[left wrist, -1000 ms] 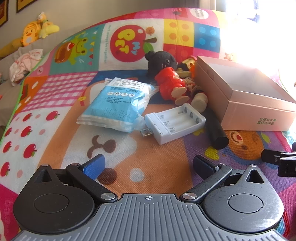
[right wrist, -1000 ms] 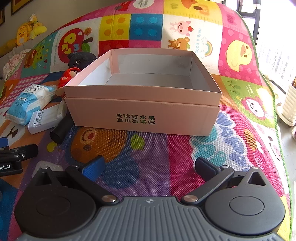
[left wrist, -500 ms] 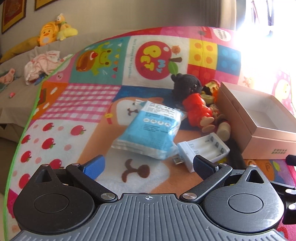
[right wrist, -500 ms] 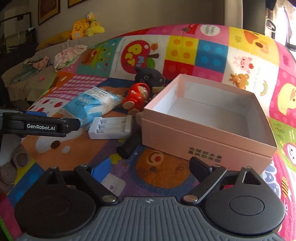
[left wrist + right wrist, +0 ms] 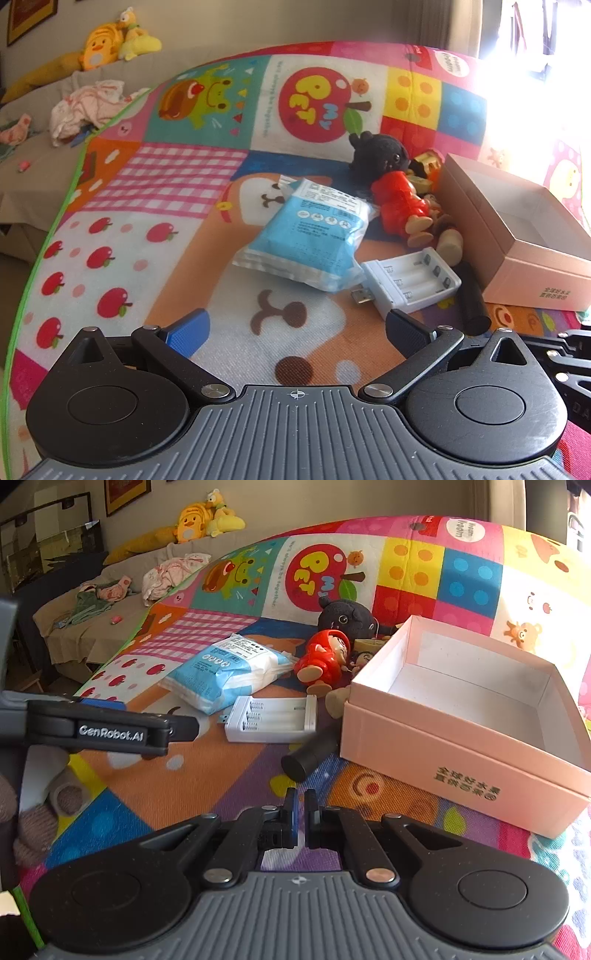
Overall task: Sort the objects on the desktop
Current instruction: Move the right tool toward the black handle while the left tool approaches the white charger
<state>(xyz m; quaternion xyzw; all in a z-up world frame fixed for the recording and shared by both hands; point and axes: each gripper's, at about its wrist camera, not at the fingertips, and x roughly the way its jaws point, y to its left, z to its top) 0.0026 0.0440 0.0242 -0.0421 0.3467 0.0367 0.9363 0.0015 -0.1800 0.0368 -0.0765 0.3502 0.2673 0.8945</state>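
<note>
Open pink cardboard box (image 5: pixel 469 716) is empty; nothing sorted yet. Left to move: white plastic battery charger (image 5: pixel 410 282), blue-and-white wipes pack (image 5: pixel 306 240), black cylinder (image 5: pixel 308 755), red-coated doll (image 5: pixel 325 659), black plush toy (image 5: pixel 345 618).

Your left gripper (image 5: pixel 295 332) is spread wide, holding nothing; the charger lies just beyond its right fingertip.

Your right gripper (image 5: pixel 300 812) is closed on nothing; the cylinder lies just ahead, the box ahead-right.

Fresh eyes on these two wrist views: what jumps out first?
The loud patchwork play mat fills both views. The open, empty pink box sits at right, a clutter beside it: red-coated doll, black plush, blue tissue pack, white battery charger. The right gripper is shut on nothing; the left gripper is open.
</note>
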